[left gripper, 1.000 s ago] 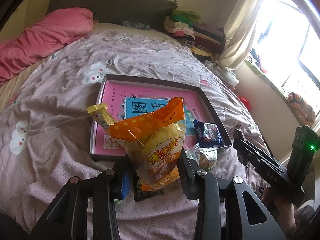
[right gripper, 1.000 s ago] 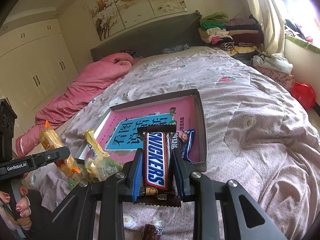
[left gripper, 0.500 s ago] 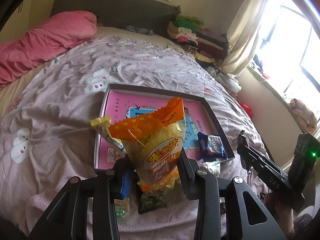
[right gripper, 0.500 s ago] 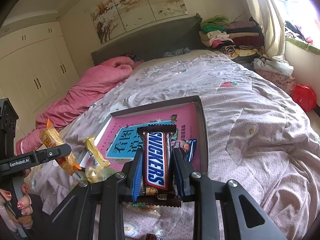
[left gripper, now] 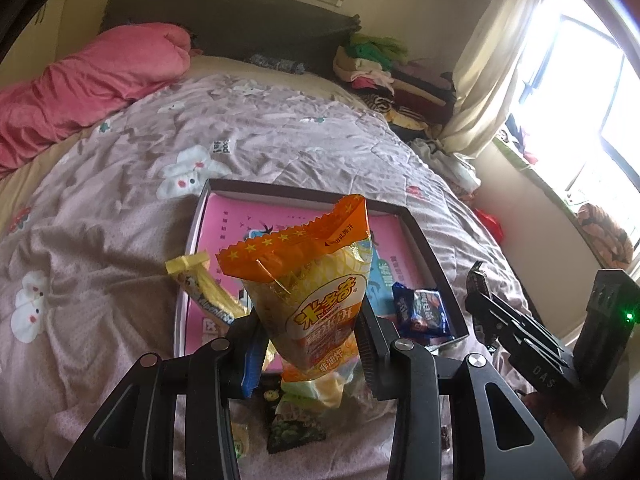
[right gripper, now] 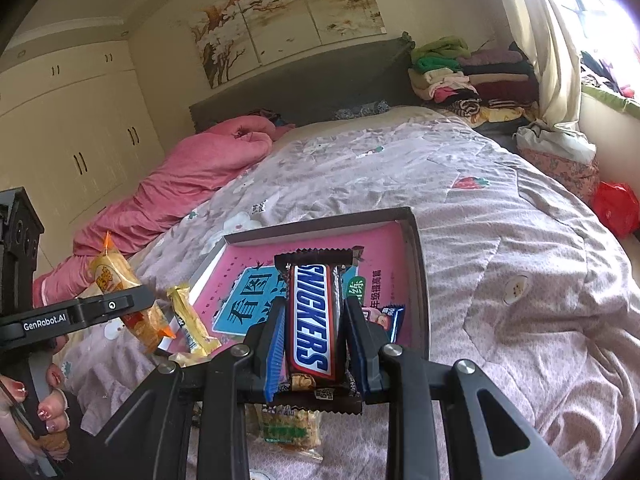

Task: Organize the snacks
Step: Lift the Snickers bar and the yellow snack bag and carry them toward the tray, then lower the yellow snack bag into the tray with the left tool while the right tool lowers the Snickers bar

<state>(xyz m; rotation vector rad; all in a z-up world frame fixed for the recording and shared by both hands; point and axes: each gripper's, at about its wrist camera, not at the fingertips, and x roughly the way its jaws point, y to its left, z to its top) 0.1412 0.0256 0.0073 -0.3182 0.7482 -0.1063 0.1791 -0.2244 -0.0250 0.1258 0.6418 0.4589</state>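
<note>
Above the bed (right gripper: 520, 208), both grippers are holding snacks clear of the quilt. Left gripper (left gripper: 310, 346) is clamping an orange-yellow bag (left gripper: 316, 292) upright, jaws closed on its lower half. Right gripper (right gripper: 314, 354) is gripping a Snickers bar (right gripper: 314, 320) lengthwise, jaws pressed against its sides. Beyond them a tray (left gripper: 436, 264) is lying on the quilt, with a blue packet (left gripper: 422, 310) in its near right corner and a yellow bar (left gripper: 204, 288) leaning on its near left edge
</note>
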